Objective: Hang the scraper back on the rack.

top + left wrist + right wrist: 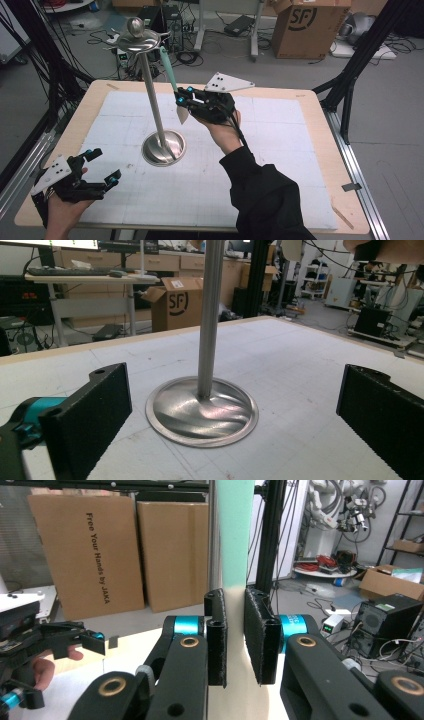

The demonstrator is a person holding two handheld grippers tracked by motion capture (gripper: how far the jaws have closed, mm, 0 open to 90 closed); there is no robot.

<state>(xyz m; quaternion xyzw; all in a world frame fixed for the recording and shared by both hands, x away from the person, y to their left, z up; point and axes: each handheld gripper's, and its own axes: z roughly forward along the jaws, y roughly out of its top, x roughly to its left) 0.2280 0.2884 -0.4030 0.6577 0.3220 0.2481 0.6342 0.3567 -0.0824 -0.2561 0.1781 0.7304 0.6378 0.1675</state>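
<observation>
Down at the near left corner, the left gripper (102,167) hovers over the white mat (260,165) with jaws spread wide and nothing between them, facing the steel stand (163,146). Right gripper (181,100) is up beside the pole, jaws clamped on a mint-and-cream spatula (170,75), handle tip at the stand's top dish (140,44).

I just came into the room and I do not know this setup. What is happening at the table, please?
A person works at a table with a handheld gripper in each hand. The right gripper is shut on a long utensil with a green handle, held up with its top near the hooks of a tall metal stand. The left gripper is open and holds nothing, low at the near left, facing the stand's base.
</observation>
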